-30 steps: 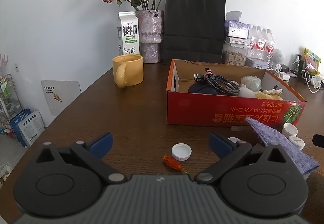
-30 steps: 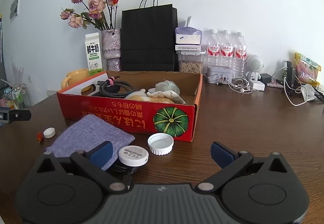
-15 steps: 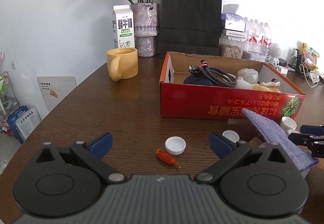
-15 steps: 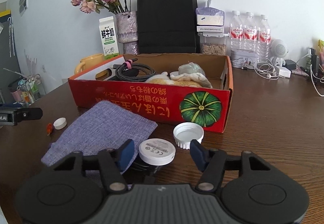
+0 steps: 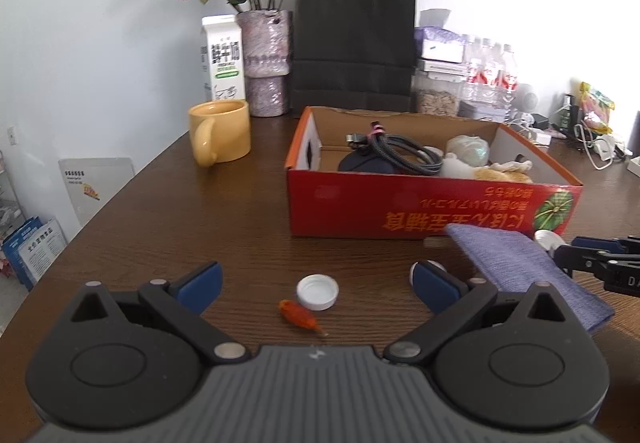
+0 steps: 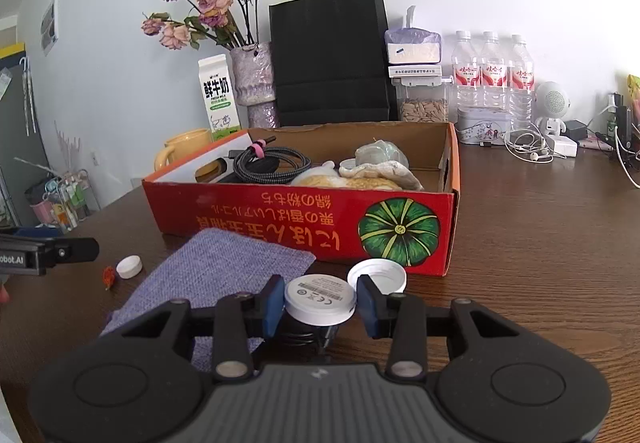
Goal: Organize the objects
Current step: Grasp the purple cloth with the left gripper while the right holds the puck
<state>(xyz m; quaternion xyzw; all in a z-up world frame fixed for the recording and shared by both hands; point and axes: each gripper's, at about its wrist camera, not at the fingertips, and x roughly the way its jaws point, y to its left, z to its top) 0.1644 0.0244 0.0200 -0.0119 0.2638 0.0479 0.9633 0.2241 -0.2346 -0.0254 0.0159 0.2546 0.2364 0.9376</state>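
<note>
The red cardboard box (image 6: pixel 304 227) already holds a coiled cable (image 6: pixel 272 163), a cloth bundle and a few other pieces, so the sorting looks partly done. Left out on the counter (image 6: pixel 540 243) are the purple cloth (image 6: pixel 224 267), a white jar lid (image 6: pixel 378 273) lying just in front of the box, a small white cap (image 5: pixel 318 291) and an orange piece (image 5: pixel 300 317) beside it. The right gripper (image 6: pixel 320 301) has just been closing its fingers from wide open around the white round device (image 6: pixel 320 297), which sits at the cloth's near corner — both pads look to be touching its rim, and it is not yet lifted. The left gripper (image 5: pixel 316 283) hangs with fingers spread wide and empty above the cap and orange piece, much as a second ago.
</note>
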